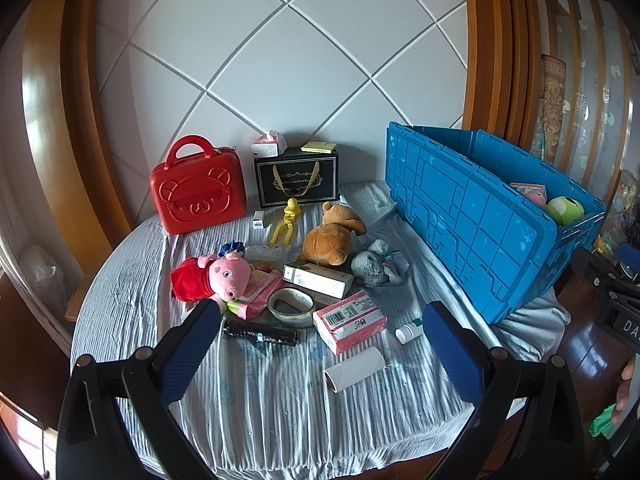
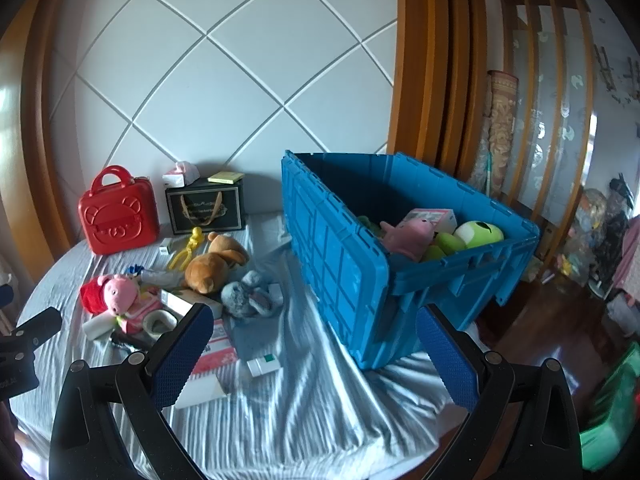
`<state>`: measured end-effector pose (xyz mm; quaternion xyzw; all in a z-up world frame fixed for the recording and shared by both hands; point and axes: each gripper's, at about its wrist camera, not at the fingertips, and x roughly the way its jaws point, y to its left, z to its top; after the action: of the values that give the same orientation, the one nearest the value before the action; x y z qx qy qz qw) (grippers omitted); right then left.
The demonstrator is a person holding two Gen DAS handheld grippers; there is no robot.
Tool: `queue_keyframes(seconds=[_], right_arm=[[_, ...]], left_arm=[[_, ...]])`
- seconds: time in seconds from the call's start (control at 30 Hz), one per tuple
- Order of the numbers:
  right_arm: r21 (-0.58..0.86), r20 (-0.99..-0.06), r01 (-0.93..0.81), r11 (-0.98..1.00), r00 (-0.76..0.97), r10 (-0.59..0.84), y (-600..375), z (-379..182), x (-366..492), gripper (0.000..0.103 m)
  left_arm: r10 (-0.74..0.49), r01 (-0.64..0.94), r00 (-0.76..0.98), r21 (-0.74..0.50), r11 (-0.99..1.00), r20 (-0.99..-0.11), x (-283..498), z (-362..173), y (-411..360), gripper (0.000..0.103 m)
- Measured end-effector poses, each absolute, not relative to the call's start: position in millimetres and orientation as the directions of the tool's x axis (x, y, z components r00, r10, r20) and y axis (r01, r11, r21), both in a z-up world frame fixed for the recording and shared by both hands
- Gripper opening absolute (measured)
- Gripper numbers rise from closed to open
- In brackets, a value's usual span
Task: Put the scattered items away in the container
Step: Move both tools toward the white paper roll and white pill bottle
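Hovering, both grippers (left [image 1: 320, 356], right [image 2: 314, 354]) gaped fully, empty | brown plush bear [image 1: 331, 236]: judged soft, light; pinch belly | blue plastic crate [image 2: 400, 264] near.

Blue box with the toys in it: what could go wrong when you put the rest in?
The blue box sits at the bed's corner on rumpled sheet, so a hard push might shift it toward the floor. The small bottle and cardboard tube are round and could roll away from the open left gripper. Grabbing the pig may drag the pink packet along.
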<state>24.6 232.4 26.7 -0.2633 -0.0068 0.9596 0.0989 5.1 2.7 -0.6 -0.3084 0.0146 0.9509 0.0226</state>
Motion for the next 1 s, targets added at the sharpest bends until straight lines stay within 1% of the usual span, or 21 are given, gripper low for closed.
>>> queue_keyframes(seconds=[0.63, 0.83, 1.0], right_arm=[[-0.066, -0.527, -0.130, -0.989, -0.838, 0.145, 231, 15, 11, 0.103], [-0.068, -0.545, -0.077, -0.995, -0.832, 0.102, 229, 6, -3, 0.103], [-0.085, -0.578, 0.005, -0.996, -0.814, 0.045, 223, -14, -20, 0.103]], left_arm=[[0.015, -0.023, -0.792, 0.004, -1.000, -0.611, 0, -14, 5, 0.103], [-0.002, 0.000, -0.775, 0.004, -1.000, -0.632, -8, -25, 6, 0.103], [-0.016, 0.024, -0.757, -0.003, -1.000, -0.653, -17, -42, 6, 0.103]])
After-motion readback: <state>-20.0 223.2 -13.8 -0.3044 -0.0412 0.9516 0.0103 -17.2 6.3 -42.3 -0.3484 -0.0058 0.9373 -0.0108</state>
